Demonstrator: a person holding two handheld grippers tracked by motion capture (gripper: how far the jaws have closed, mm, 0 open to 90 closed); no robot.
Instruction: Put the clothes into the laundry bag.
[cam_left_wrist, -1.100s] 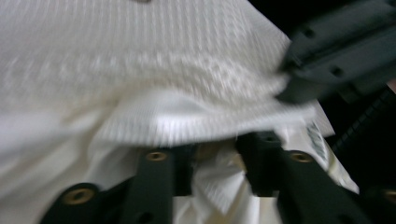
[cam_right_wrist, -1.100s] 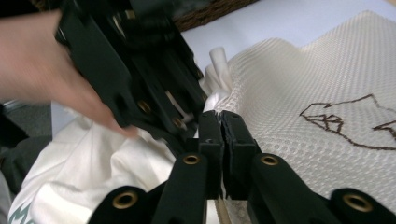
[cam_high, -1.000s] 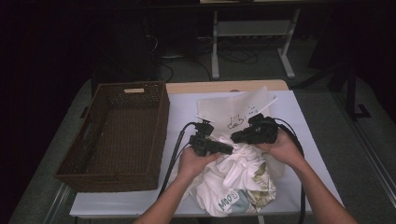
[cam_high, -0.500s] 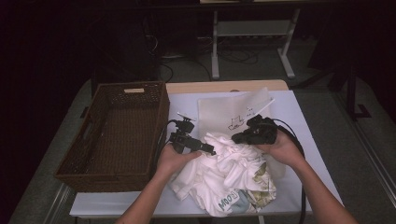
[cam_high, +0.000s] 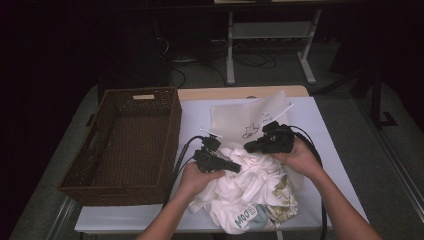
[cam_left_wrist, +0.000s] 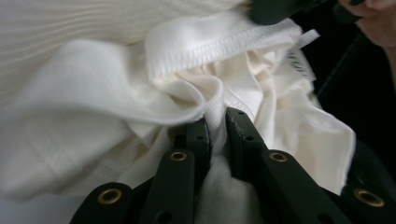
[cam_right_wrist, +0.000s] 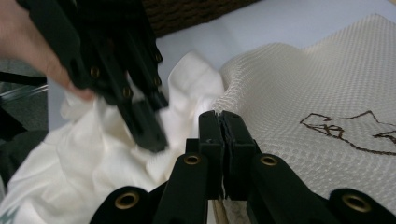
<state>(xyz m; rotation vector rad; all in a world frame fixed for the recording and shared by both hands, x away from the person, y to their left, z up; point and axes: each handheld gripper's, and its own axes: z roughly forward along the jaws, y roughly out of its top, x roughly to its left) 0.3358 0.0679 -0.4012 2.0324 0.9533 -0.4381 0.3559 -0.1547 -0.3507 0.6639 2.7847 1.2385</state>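
Observation:
A crumpled white shirt (cam_high: 250, 195) with a printed patch lies at the table's front middle. Behind it a cream mesh bag (cam_high: 235, 117) with a dark line drawing lies flat. My left gripper (cam_high: 236, 169) rests on the shirt's left side. Its jaws have just been closing and now pinch a fold of the white cloth (cam_left_wrist: 218, 123). My right gripper (cam_high: 248, 148) sits at the mesh bag's near edge, and its jaws (cam_right_wrist: 219, 121) are shut with that edge of the bag (cam_right_wrist: 327, 84) caught at their tips. The left gripper (cam_right_wrist: 156, 140) shows blurred just to its left, over the shirt (cam_right_wrist: 93, 158).
A dark brown wicker basket (cam_high: 172, 135) stands on the left of the table with nothing in it. A white cover (cam_high: 330, 150) spreads over the tabletop. Cables trail from both grippers toward the person. Beyond the table the dim floor holds a metal stand.
My left gripper swung out to the left with its jaws wide, then came back to the right onto the shirt and closed on a fold. The right gripper kept still.

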